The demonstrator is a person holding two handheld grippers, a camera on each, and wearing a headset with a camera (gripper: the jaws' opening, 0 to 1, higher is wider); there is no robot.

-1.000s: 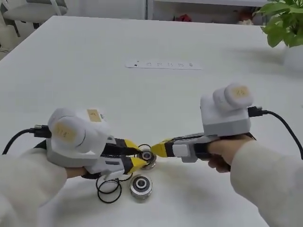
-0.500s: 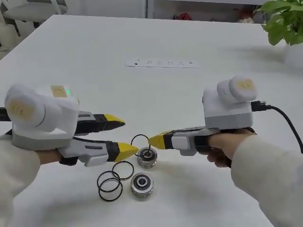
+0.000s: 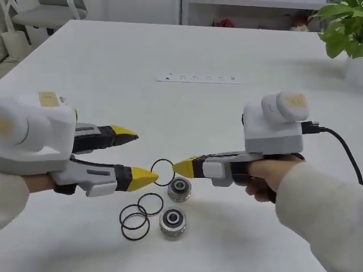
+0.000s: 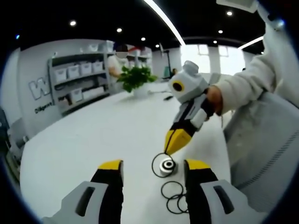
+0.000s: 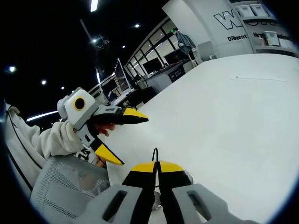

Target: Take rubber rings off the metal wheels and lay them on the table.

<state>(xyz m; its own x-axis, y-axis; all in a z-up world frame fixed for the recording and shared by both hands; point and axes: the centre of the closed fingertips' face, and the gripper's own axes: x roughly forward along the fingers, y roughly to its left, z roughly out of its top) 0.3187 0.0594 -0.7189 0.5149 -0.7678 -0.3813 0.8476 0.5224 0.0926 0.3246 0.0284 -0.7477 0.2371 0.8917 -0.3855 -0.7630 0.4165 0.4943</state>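
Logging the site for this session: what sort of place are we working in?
Probably an office-style lab or workshop: a big white table with a power strip on it, shelves of storage bins along a wall, and a potted plant.

Black rubber rings (image 3: 138, 214), silver wheels (image 3: 172, 221), white table (image 3: 187, 119).

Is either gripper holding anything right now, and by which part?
The right gripper is shut on a rubber ring, pinching one spot of its loop. The left gripper is open and holds nothing.
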